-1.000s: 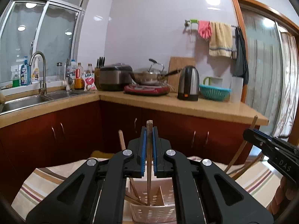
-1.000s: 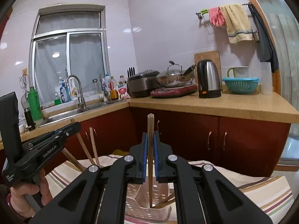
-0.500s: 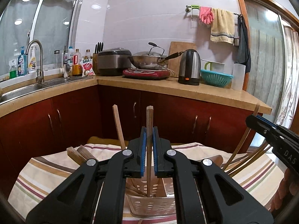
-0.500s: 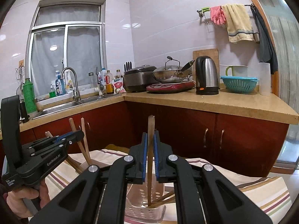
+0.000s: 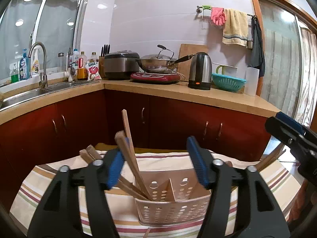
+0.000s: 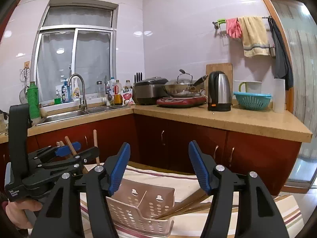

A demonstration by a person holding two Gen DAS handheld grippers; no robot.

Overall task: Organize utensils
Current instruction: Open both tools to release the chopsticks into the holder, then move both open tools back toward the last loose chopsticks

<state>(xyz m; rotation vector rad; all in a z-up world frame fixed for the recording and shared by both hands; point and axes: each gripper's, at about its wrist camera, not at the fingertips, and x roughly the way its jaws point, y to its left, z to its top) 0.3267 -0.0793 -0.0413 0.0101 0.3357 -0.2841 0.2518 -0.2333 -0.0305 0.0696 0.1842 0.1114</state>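
Here, in a kitchen, both grippers, left (image 5: 156, 164) and right (image 6: 159, 165), are opening empty above a striped tablecloth (image 5: 49, 180).

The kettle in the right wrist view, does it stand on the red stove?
No, the kettle stands on the counter, beside the stove.

Both wrist cameras look forward along their own fingers, slightly downward and close over the perforated beige plastic utensil caddy (image 5: 174, 208) (image 6: 138, 212), sharing the L-shaped kitchen counter (image 5: 198, 93) (image 6: 218, 119) behind.
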